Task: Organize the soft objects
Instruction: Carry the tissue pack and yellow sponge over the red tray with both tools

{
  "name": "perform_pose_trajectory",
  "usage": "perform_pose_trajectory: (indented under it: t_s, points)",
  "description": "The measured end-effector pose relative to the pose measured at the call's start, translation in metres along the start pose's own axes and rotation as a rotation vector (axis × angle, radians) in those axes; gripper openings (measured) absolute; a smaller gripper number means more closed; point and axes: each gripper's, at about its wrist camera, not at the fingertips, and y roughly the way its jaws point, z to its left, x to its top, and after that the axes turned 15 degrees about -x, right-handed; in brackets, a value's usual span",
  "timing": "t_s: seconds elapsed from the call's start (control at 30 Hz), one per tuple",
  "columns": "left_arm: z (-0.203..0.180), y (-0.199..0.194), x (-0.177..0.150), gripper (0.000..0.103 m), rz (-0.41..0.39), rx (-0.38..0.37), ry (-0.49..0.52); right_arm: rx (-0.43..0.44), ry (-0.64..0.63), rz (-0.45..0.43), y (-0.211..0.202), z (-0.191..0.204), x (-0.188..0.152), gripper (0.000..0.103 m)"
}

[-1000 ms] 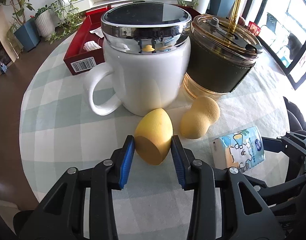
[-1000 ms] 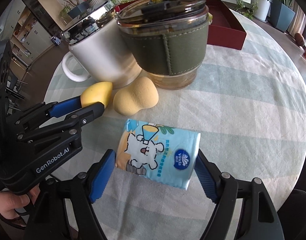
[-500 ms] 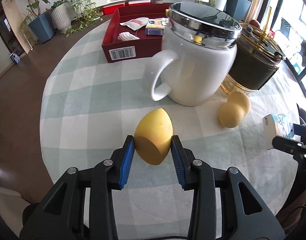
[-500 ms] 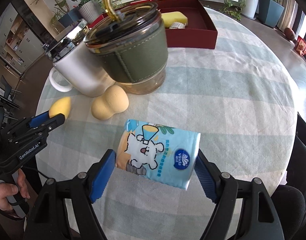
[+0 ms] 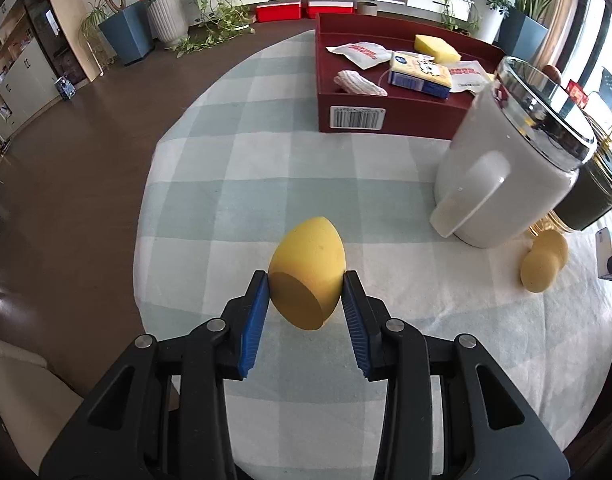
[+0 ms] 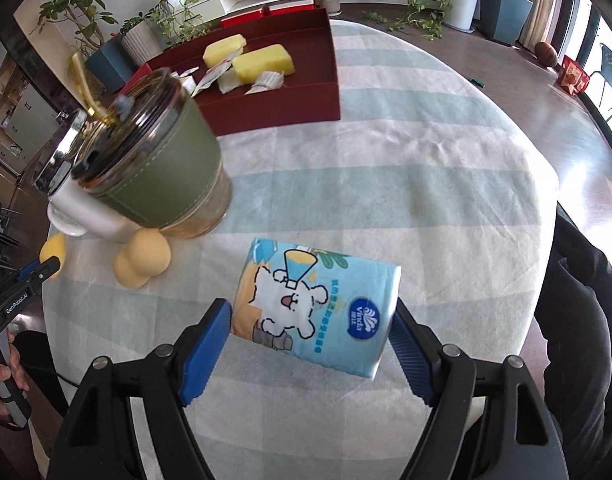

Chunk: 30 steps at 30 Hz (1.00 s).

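Holding the yellow egg-shaped sponge (image 5: pixel 308 280) between its blue pads, the left gripper (image 5: pixel 306 300) has it lifted above the checked tablecloth (image 5: pixel 233 208). The sponge points its narrow tip forward, away from the gripper, and its flat cut face looks back to the camera, so its long axis runs along the fingers. The red tray (image 5: pixel 390 114), where soft things already lie, is ahead of this gripper and to its right, well apart. The white mug (image 5: pixel 502 184) stands ahead on the right, close beside the direct line to the tray, so I judge the carry must pass to the left of it or over it.

The right gripper (image 6: pixel 310 340) is closed on the blue tissue pack (image 6: pixel 318 308), which lies across its fingers, long axis from side to side, also off the table. For this gripper the tray (image 6: pixel 281 104) is ahead and a little to the left, and the green-sleeved cup (image 6: pixel 157 168) stands to the left of that path. By my judgement neither arm is clearly nearer to the tray.

A second, gourd-shaped sponge (image 6: pixel 141 260) rests on the cloth, touching or almost touching the foot of the cup.

The far side of the tray is cut off by the mug in the left view. Whether free room remains there I cannot tell. How deeply the pads press into the pack is also not clear.
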Motion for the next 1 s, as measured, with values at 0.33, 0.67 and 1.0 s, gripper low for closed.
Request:
perform_pose_trajectory:
  t_s: [0.33,0.67,1.0]
  points:
    - [0.025,0.004,0.040,0.035,-0.029,0.055,-0.001,-0.051,0.012,-0.023,0.009,-0.019,0.045,0.080]
    - [0.021,0.021,0.102,0.035,-0.045,0.061,0.038,-0.057,-0.011,-0.073,0.014,-0.007,0.113,0.080]
    - [-0.013,0.042,0.148,0.035,-0.049,0.027,0.115,-0.026,-0.065,-0.100,0.022,0.027,0.164,0.080]
